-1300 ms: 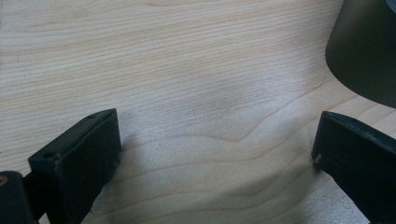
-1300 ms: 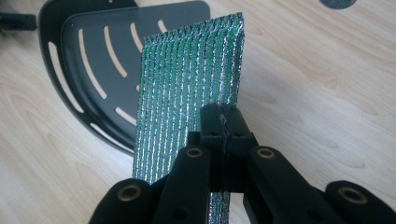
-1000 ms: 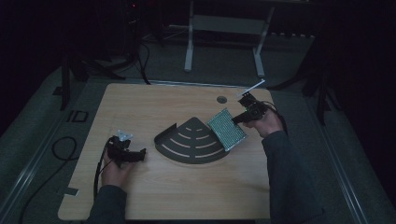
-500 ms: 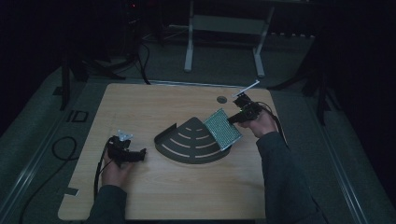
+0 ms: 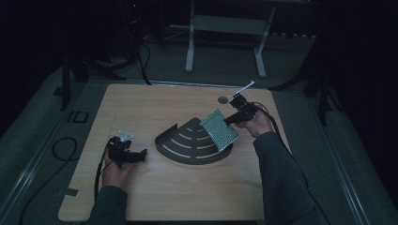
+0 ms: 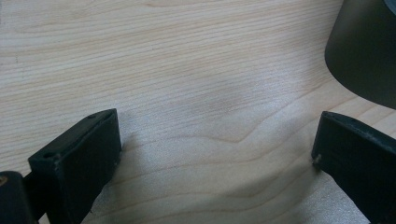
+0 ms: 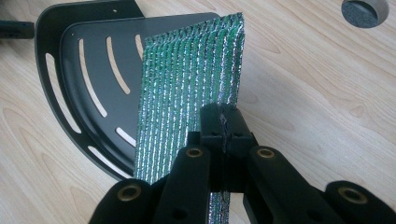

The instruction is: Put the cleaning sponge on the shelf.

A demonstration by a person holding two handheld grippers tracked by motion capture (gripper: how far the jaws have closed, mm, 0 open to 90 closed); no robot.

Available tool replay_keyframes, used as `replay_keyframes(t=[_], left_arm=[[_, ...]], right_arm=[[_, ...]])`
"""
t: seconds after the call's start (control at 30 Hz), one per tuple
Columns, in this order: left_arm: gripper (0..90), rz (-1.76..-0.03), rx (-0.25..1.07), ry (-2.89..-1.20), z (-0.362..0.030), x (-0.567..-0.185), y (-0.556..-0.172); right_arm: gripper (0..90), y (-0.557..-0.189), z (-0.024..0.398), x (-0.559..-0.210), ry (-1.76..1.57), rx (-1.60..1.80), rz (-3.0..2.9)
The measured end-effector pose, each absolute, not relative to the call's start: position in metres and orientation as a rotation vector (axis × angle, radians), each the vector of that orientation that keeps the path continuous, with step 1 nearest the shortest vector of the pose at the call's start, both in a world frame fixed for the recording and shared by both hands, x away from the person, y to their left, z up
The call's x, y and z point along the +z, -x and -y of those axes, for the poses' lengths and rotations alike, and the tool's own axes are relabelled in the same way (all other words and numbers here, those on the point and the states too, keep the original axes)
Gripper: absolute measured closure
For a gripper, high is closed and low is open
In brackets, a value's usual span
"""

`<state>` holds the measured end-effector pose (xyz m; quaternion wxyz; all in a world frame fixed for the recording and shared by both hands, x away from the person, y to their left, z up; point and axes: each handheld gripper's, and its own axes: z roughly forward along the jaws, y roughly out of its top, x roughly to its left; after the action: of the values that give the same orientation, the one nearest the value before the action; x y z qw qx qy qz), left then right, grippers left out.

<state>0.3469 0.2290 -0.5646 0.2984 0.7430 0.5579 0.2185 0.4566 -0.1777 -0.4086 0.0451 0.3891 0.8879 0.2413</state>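
While the left gripper (image 5: 141, 154) rests wide open on the wooden table (image 5: 155, 108), the right gripper (image 7: 223, 122) pinches a green, silver-ribbed foil sheet (image 7: 187, 88) above the black slotted fan-shaped metal tray (image 7: 79, 74).

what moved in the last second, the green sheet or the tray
The green sheet, pinched in the right gripper, has shifted left and a little nearer, so more of it hangs over the black slotted tray. The grip stayed shut on it. The tray, the left gripper with its fingers apart, and the left hand stayed put.
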Motion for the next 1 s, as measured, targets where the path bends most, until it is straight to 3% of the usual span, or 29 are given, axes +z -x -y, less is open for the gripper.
replay_keyframes(t=[1.0], left_arm=[[1.7, -1.482, 0.580, -1.973, -0.229, -0.565, -0.347]], right_arm=[[89.5, -0.454, 0.155, -0.431, -1.112, 0.679, -2.749]])
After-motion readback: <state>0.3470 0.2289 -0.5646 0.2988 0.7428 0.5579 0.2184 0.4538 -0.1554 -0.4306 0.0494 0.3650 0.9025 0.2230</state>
